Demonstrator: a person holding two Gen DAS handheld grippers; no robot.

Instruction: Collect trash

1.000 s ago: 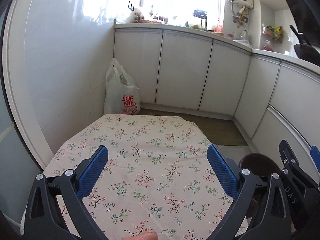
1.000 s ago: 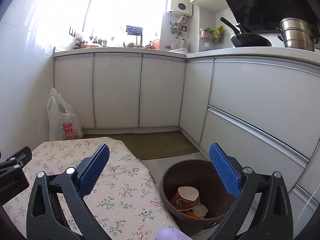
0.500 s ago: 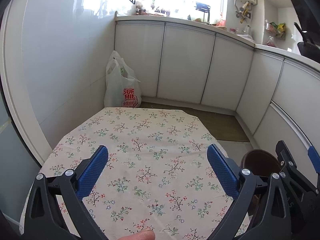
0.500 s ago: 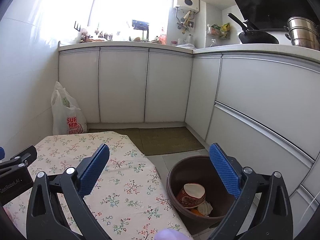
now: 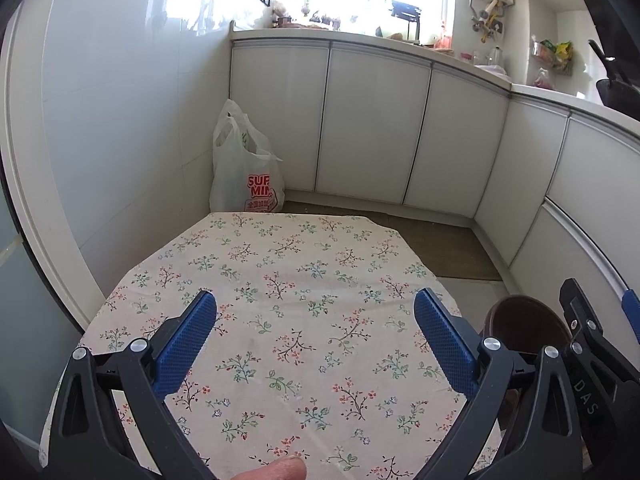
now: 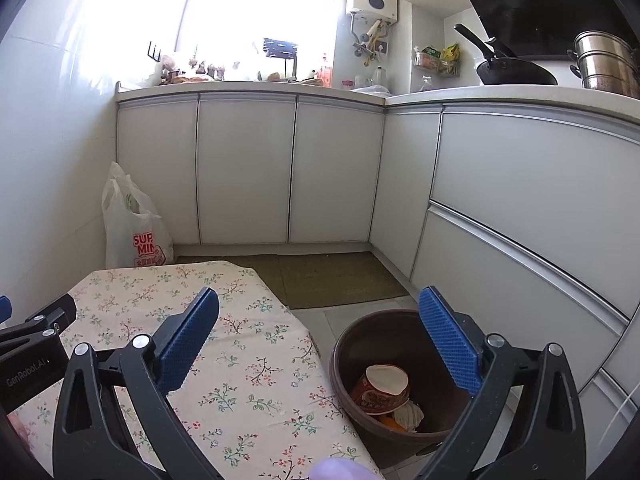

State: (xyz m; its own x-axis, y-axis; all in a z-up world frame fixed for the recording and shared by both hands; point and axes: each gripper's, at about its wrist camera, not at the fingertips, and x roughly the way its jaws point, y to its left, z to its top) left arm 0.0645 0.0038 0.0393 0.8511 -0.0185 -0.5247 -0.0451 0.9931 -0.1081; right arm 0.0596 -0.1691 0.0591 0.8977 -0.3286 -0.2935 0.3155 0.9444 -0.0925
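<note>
Sunlit kitchen (image 6: 256, 20), white cabinets (image 6: 244, 172)

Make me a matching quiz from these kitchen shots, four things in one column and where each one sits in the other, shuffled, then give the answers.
Things:
1. red noodle cup
2. white plastic bag
3. black wok
4. brown bin

Places:
A. on the floor in the corner, against the cabinets
B. on the countertop beside the steel pot
C. inside the bin
D. on the floor right of the floral tablecloth

Pairs: 1-C, 2-A, 3-B, 4-D
</note>
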